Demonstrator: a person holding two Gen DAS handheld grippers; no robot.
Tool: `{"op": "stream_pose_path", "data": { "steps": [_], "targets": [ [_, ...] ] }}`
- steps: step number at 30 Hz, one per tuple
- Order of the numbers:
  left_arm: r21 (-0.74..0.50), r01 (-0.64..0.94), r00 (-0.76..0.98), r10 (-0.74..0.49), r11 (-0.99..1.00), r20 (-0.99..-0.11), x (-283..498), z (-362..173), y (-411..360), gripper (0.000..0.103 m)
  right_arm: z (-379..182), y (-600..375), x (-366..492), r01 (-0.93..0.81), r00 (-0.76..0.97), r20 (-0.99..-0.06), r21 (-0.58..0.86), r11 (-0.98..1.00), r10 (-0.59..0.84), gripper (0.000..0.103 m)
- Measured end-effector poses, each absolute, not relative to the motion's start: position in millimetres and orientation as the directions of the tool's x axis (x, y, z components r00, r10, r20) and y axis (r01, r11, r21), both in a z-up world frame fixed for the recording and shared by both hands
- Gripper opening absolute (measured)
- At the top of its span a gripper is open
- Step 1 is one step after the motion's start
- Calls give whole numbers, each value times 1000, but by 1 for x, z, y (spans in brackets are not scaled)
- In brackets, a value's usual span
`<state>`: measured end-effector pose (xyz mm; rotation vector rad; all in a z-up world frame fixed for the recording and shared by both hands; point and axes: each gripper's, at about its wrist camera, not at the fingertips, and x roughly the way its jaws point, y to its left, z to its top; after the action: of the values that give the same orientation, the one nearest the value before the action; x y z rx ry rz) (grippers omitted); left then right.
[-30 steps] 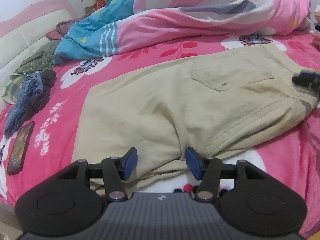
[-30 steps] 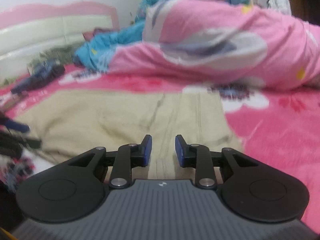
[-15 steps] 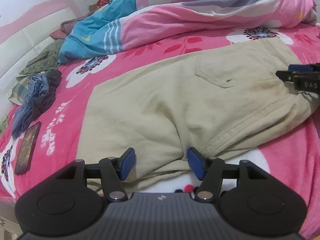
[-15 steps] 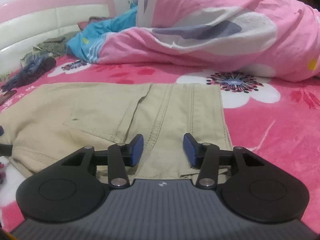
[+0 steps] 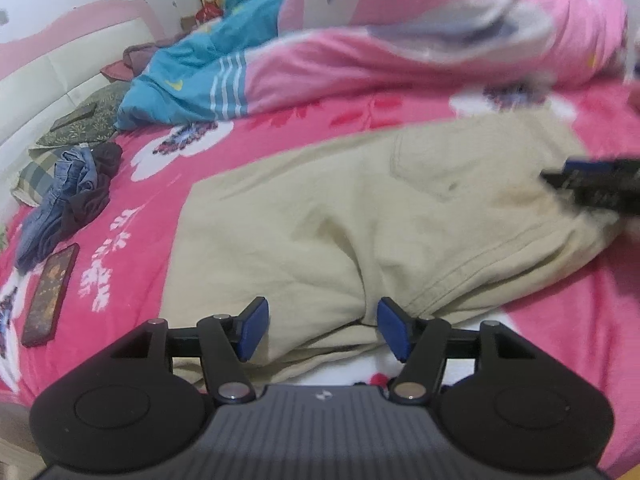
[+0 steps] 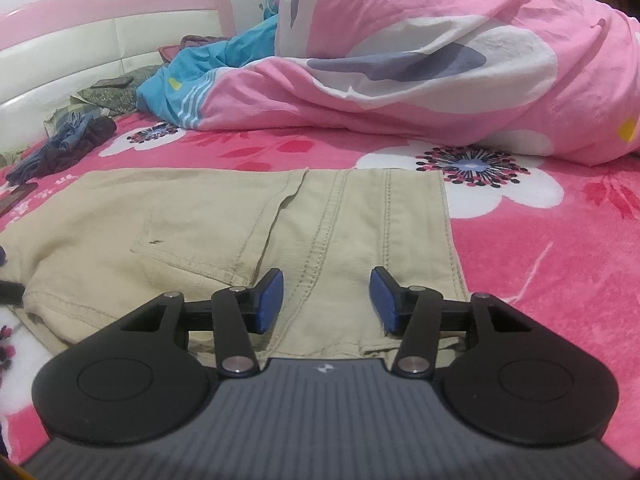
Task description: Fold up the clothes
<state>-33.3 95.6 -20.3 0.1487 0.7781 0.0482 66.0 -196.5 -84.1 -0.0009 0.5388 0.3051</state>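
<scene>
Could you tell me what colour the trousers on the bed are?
Beige trousers, clearest in the right wrist view.

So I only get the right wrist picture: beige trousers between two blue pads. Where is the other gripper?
Observer: The left gripper is open at the near edge of the trousers, around the crotch, gripping nothing.
Operator: Is the cloth flat there?
Observer: No. It bunches into a ridge that runs between the pads, with layers stacked at the edge.
Operator: Can you see my gripper from that side?
Observer: Yes. The right gripper shows as a blurred dark shape at the right edge of the left wrist view, over the waistband end, beside the back pocket.
</scene>
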Motion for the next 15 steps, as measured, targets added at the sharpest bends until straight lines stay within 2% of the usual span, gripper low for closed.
{"op": "stream_pose_path", "data": {
  "steps": [2, 7, 11, 15],
  "targets": [
    [107, 10, 731, 66, 994, -679, -42, -14, 104, 62, -81, -198, 64, -300, 814, -495, 88, 950, 302, 57],
    [-19, -75, 741, 43, 997, -670, -68, -6, 155, 62, -54, -185, 41, -330, 855, -417, 22, 944, 309, 57],
    [-113, -202, 723, 71, 973, -687, -78, -10, 207, 62, -22, -146, 2, -471, 840, -321, -30, 882, 437, 62],
    [-239, -306, 717, 58, 921, -695, -86, -17, 255, 59, -15, -79, -32, -663, 721, -318, -62, 746, 615, 66]
  ]
}}
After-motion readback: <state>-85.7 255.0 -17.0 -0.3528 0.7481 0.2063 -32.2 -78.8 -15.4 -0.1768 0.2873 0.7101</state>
